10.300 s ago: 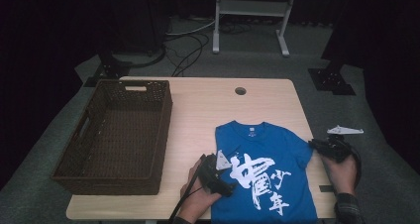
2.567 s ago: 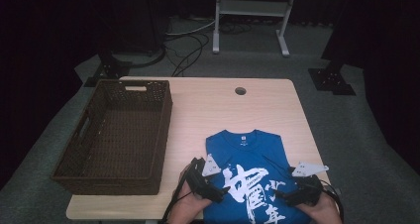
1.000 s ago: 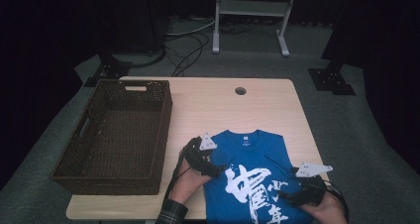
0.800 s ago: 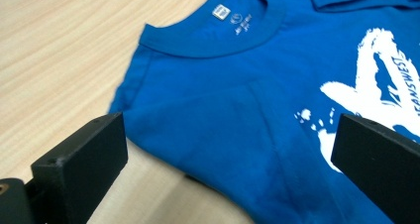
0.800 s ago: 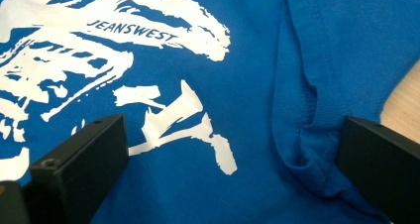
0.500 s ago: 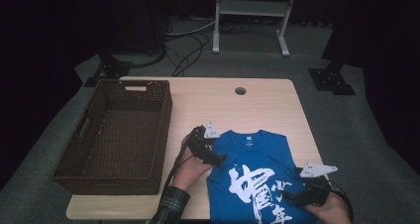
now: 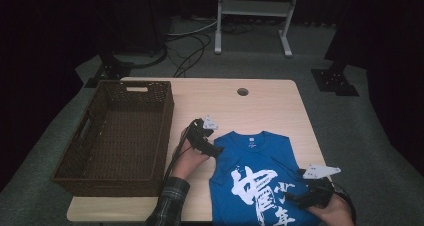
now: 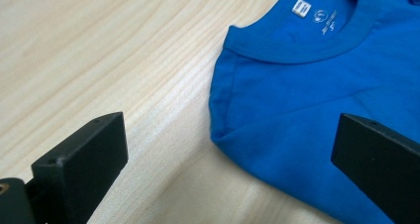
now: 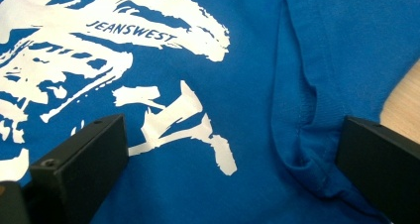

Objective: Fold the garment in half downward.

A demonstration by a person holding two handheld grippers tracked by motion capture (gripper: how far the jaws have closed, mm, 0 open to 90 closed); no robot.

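Since half a second ago, my left gripper (image 7: 212, 147) has slid up toward the shirt's shoulder, while my right gripper (image 7: 295, 198) holds low at the lower right of the frame. Both pairs of fingers are spread wide, gripping nothing. Nearest me, the blue T-shirt (image 7: 260, 178) lies flat at the lower middle, its hem at the table's near edge. My right jaws straddle a folded-in sleeve (image 9: 307, 135); my left jaws frame the shoulder corner (image 8: 223, 132), so I judge the next pinch belongs there. Farther up, bare table (image 7: 260, 106) gives folding room; the wicker basket (image 7: 117, 133) crowds the left.
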